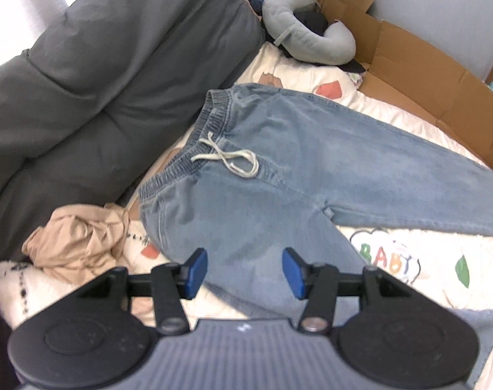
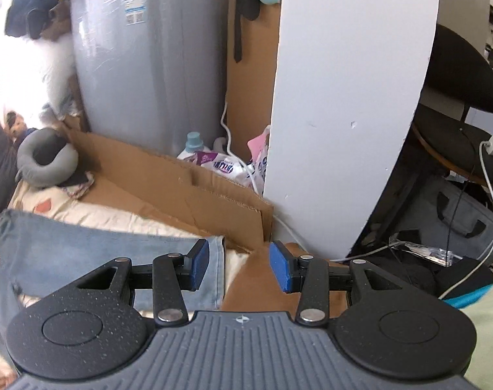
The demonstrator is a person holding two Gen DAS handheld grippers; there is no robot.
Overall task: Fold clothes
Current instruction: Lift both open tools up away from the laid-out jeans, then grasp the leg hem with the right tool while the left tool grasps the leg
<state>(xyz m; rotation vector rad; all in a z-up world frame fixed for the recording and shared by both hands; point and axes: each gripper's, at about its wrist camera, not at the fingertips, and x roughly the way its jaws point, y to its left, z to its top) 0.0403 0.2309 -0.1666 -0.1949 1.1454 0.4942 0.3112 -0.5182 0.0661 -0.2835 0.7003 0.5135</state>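
Lying flat on the printed bed cover (image 1: pixel 408 253), the blue jeans (image 1: pixel 278 175) have their elastic waistband next to the dark grey cushion (image 1: pixel 116 65), and the white drawstring (image 1: pixel 228 159) rests on the front. A crumpled beige garment (image 1: pixel 77 240) lies just beside the waistband. The left gripper (image 1: pixel 244 271) hangs above one leg, jaws apart and holding nothing. The right gripper (image 2: pixel 240 268) is over the leg hem (image 2: pixel 215 269), jaws also released and empty. Brown cardboard (image 2: pixel 181 191) lines the far edge of the bed.
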